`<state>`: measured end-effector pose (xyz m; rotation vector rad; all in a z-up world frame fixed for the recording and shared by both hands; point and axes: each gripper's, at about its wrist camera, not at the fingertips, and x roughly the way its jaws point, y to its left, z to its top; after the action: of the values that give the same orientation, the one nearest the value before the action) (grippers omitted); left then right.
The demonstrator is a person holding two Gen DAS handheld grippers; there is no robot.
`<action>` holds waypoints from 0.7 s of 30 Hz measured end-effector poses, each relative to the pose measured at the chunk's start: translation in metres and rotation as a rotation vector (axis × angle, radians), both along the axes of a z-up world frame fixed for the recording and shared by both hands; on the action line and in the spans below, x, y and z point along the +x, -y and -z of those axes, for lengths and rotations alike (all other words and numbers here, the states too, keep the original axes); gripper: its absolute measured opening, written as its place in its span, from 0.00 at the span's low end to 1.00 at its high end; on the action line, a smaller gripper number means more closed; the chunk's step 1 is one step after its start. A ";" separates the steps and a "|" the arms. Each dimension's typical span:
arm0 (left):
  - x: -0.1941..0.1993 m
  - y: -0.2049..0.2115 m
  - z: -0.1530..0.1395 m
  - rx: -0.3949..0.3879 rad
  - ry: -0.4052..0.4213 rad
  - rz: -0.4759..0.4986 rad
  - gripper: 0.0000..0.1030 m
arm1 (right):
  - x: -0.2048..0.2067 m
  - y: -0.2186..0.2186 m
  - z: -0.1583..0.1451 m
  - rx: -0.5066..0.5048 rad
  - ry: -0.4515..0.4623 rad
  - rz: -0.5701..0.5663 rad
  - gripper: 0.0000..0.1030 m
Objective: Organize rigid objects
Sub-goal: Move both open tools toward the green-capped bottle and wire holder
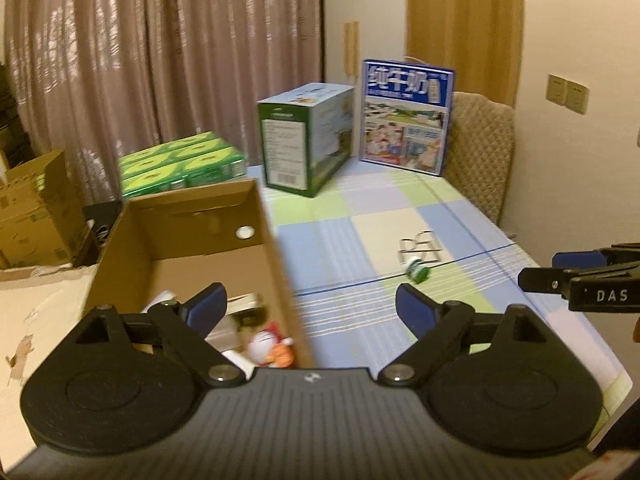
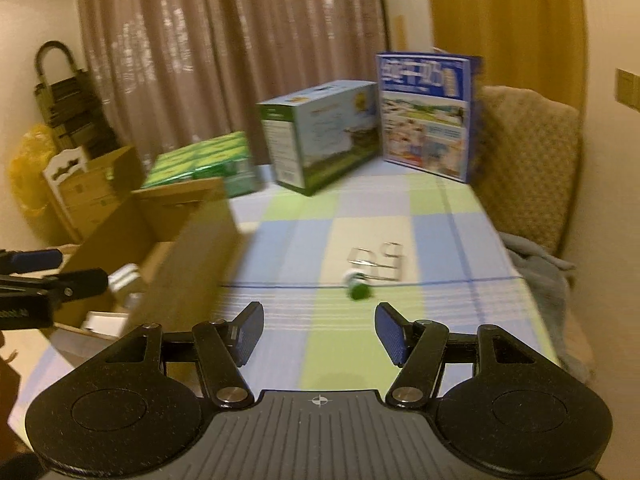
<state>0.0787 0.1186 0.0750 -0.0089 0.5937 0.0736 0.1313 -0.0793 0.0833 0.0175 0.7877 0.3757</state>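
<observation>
An open cardboard box (image 1: 276, 256) stands on the left of the checked tablecloth; it also shows in the right wrist view (image 2: 188, 248). Inside it lie a red-and-white toy (image 1: 268, 346) and some white items. A small green-and-white bottle (image 1: 418, 270) lies on the cloth beside a bent metal wire piece (image 1: 420, 246); both show in the right wrist view, the bottle (image 2: 358, 285) and the wire (image 2: 380, 260). My left gripper (image 1: 310, 306) is open and empty over the box's right wall. My right gripper (image 2: 318, 330) is open and empty, short of the bottle.
A green-white carton (image 1: 306, 140), a blue milk carton (image 1: 406, 116) and a green pack of cartons (image 1: 182, 162) stand at the table's far end. A padded chair (image 1: 478, 152) stands at the right. More cardboard boxes (image 1: 34, 212) stand off the table's left side.
</observation>
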 end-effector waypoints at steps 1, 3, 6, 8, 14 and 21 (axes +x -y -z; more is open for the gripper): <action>0.003 0.007 0.001 -0.003 0.000 0.009 0.87 | 0.001 0.007 0.002 -0.003 -0.003 0.012 0.57; 0.010 0.019 0.002 -0.014 0.003 0.026 0.87 | 0.002 0.021 0.007 -0.010 -0.005 0.037 0.57; 0.020 0.039 0.005 -0.020 0.018 0.061 0.87 | 0.004 0.040 0.015 -0.021 -0.003 0.072 0.57; 0.027 0.050 0.009 -0.023 0.028 0.087 0.87 | 0.008 0.052 0.020 -0.022 -0.008 0.093 0.57; 0.057 0.086 0.036 0.002 0.006 0.137 0.87 | 0.024 0.084 0.042 -0.008 -0.034 0.157 0.57; 0.102 0.114 0.090 0.060 -0.043 0.182 0.83 | 0.055 0.100 0.069 -0.006 -0.051 0.191 0.57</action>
<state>0.1805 0.0042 -0.0148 0.1052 0.6324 -0.0850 0.1865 -0.1794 0.0144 0.0963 0.8304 0.1919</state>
